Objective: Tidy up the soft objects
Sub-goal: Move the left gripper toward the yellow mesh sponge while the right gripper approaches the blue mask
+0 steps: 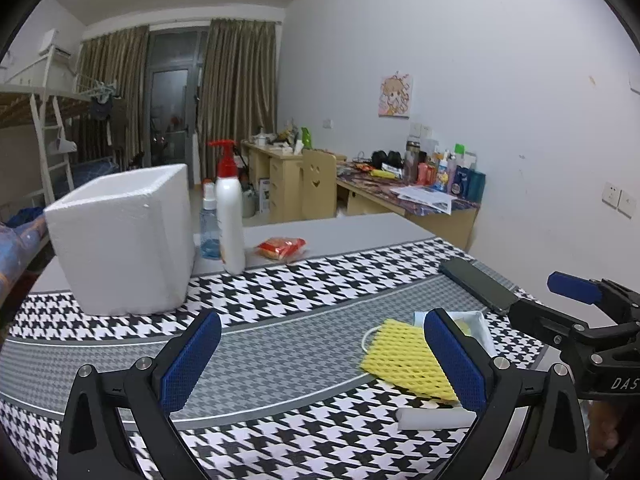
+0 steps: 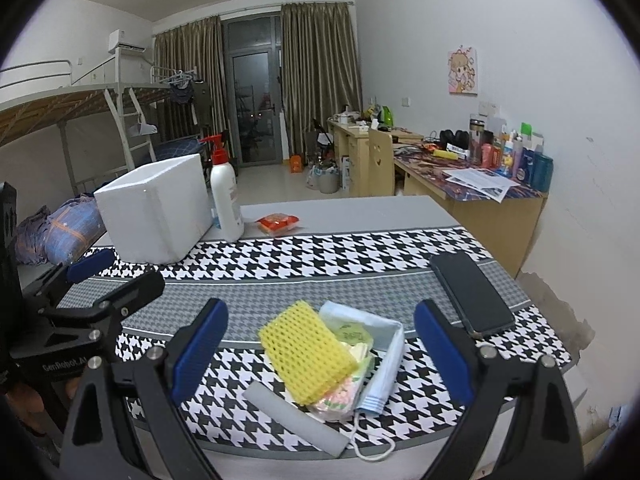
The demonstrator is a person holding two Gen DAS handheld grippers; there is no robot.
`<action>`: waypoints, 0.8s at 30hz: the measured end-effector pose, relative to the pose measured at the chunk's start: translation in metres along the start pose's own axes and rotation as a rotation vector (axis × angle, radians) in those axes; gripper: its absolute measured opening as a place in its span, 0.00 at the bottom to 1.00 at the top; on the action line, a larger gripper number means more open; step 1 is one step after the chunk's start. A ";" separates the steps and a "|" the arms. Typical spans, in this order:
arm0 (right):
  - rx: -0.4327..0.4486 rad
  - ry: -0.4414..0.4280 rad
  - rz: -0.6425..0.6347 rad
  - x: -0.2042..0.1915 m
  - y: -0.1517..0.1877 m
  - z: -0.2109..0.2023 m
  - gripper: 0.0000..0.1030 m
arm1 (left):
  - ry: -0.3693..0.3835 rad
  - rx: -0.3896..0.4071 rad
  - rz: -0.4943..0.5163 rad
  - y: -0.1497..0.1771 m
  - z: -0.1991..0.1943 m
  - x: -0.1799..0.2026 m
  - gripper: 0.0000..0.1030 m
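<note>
A yellow foam net (image 2: 306,354) lies on a pile of soft things: a blue face mask (image 2: 384,364), small tissue packs (image 2: 340,398) and a white foam tube (image 2: 294,418). The pile sits on the houndstooth cloth (image 2: 320,252). My right gripper (image 2: 320,352) is open and empty, its jaws standing either side of the pile. My left gripper (image 1: 320,360) is open and empty, left of the yellow net (image 1: 404,356) and the foam tube (image 1: 434,418). A white foam box (image 1: 124,240) stands open at the far left, also in the right wrist view (image 2: 156,212).
A black phone (image 2: 470,294) lies at the right of the cloth. A white spray bottle (image 2: 226,196), a small blue bottle (image 1: 210,224) and a red snack packet (image 2: 278,222) stand behind the box. The right gripper (image 1: 580,316) shows in the left wrist view.
</note>
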State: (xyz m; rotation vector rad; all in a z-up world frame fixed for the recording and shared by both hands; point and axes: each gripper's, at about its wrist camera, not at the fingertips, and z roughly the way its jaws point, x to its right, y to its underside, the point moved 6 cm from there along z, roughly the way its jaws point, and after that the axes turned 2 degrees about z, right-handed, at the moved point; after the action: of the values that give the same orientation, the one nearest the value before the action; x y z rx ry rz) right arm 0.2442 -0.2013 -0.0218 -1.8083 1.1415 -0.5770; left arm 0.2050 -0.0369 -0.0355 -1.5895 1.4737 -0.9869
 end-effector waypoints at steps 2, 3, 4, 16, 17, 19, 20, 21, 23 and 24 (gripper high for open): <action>-0.007 0.006 0.001 0.003 0.001 0.002 0.94 | 0.008 -0.008 0.001 0.001 0.004 0.004 0.99; -0.010 0.012 0.003 0.005 0.002 0.003 0.94 | 0.015 -0.013 0.003 0.002 0.006 0.007 0.99; -0.014 0.014 0.006 0.007 0.003 0.004 0.94 | 0.023 -0.023 0.002 0.004 0.009 0.010 0.99; -0.054 0.035 0.022 0.029 0.009 0.017 0.94 | 0.046 -0.095 -0.015 0.017 0.035 0.026 0.99; -0.055 0.036 0.021 0.030 0.009 0.018 0.94 | 0.047 -0.100 -0.015 0.018 0.037 0.027 0.99; -0.059 0.043 0.018 0.033 0.009 0.021 0.94 | 0.046 -0.109 -0.019 0.020 0.040 0.030 0.99; -0.061 0.044 0.017 0.034 0.010 0.022 0.94 | 0.044 -0.119 -0.022 0.021 0.042 0.031 0.99; -0.065 0.046 0.017 0.036 0.011 0.023 0.94 | 0.044 -0.126 -0.023 0.022 0.044 0.032 0.99; -0.071 0.047 0.024 0.040 0.013 0.026 0.94 | 0.049 -0.143 -0.024 0.025 0.048 0.035 0.99; -0.074 0.047 0.028 0.042 0.014 0.027 0.94 | 0.052 -0.147 -0.024 0.026 0.050 0.037 0.99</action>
State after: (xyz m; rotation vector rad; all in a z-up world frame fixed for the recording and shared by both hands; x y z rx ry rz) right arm 0.2776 -0.2293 -0.0508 -1.8472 1.2327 -0.5694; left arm 0.2409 -0.0742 -0.0785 -1.7001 1.5981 -0.9585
